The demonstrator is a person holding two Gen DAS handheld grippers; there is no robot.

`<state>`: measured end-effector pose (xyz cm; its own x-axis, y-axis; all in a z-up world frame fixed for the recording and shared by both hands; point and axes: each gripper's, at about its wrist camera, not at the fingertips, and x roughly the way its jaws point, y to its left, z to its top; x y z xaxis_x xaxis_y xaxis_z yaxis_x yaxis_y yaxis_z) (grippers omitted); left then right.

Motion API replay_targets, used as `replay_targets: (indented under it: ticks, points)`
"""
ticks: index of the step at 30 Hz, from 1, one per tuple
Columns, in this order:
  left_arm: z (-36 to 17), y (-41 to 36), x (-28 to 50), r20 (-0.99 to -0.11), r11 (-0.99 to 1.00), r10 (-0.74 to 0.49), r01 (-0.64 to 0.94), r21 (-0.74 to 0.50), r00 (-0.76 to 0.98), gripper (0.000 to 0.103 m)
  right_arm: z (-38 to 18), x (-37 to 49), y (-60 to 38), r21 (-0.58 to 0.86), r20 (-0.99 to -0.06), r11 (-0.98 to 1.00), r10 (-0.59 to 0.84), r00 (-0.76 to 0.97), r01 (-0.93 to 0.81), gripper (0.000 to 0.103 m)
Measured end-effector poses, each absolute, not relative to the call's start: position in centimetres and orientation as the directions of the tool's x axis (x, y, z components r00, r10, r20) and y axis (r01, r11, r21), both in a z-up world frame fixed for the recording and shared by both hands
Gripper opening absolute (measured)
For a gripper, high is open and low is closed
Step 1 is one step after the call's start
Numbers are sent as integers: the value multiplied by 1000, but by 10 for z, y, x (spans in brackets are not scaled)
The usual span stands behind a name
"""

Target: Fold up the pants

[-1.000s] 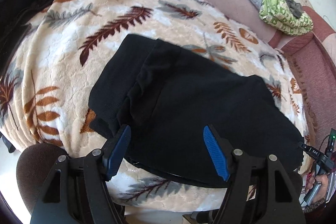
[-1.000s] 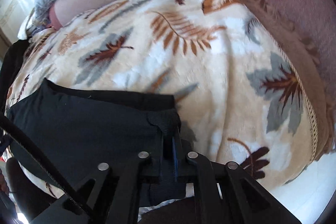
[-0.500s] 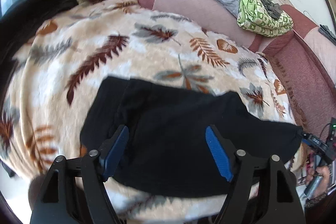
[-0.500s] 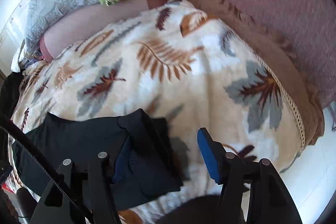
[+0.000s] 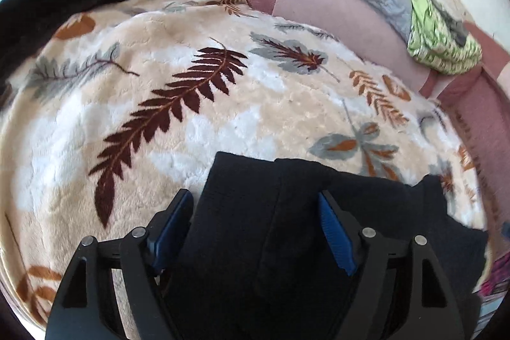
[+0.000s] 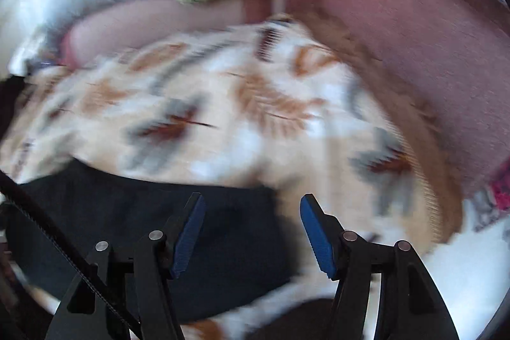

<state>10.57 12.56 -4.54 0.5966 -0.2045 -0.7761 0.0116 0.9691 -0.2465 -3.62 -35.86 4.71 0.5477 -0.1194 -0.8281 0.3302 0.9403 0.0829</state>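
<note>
Looks to me like I'm between folds here: the black pants [image 5: 287, 244] are lying in a fairly compact bundle on the leaf-print blanket [image 5: 223, 117], down at the near edge of the bed, and neither tool has hold of them. My left tool [image 5: 256, 231] hangs over the bundle's left end with its jaws opening, cloth below the gap but the blue pads not pressing on it. My right tool [image 6: 251, 231] has its jaws apart too, over the bundle's right end, nothing pinched; that view is badly smeared so I can't read details there. The pants look thick and soft, with a layered edge running across the top. Next, I'd guess, I need to pick an end and bring it over, or just flatten the stack.
</note>
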Motion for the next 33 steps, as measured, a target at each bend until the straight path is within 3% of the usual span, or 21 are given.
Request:
replay_targets:
  ticks: [2, 5, 7, 12, 14, 15, 18, 20, 22, 26, 29, 31, 33]
  points:
    - [-45, 121, 106, -779, 978, -181, 24, -208, 600, 79, 47, -7, -323, 257, -812, 949, 110, 574, 182, 67]
    - [-46, 129, 106, -770, 968, -214, 24, -250, 601, 79, 30, 46, -255, 497, -750, 867, 421, 510, 16, 67]
    - [-46, 133, 106, -765, 962, -232, 25, -271, 601, 79, 14, 77, -215, 564, -728, 825, 519, 449, -39, 67]
    - [-46, 132, 104, -761, 963, -233, 36, -266, 605, 79, -30, 136, -181, 546, -773, 838, 504, 384, -1, 66]
    - [-46, 132, 105, -759, 961, -240, 38, -273, 606, 79, -40, 141, -204, 568, -762, 821, 501, 410, 54, 58]
    - [-46, 133, 105, -758, 961, -241, 39, -275, 606, 80, -41, 142, -219, 563, -768, 821, 478, 426, 94, 58]
    - [-46, 133, 105, -758, 961, -240, 38, -273, 606, 81, -41, 123, -292, 434, -837, 827, 225, 499, 356, 63]
    - [-46, 133, 105, -758, 962, -238, 40, -270, 608, 81, -41, 102, -332, 404, -859, 769, 134, 493, 496, 65]
    - [-46, 133, 106, -758, 961, -239, 39, -273, 606, 82, -28, 73, -348, 482, -819, 718, 165, 550, 502, 66]
    - [-45, 132, 106, -759, 966, -227, 40, -257, 610, 83, -2, 35, -310, 583, -738, 744, 319, 595, 325, 66]
    - [-45, 132, 104, -753, 967, -222, 40, -252, 619, 83, -14, 24, -273, 640, -711, 738, 462, 530, 214, 66]
    - [-45, 134, 100, -745, 964, -229, 40, -262, 627, 83, -32, 23, -266, 627, -736, 748, 480, 477, 215, 66]
    - [-45, 135, 97, -736, 961, -238, 41, -275, 633, 83, -47, 18, -280, 645, -730, 735, 511, 454, 210, 56]
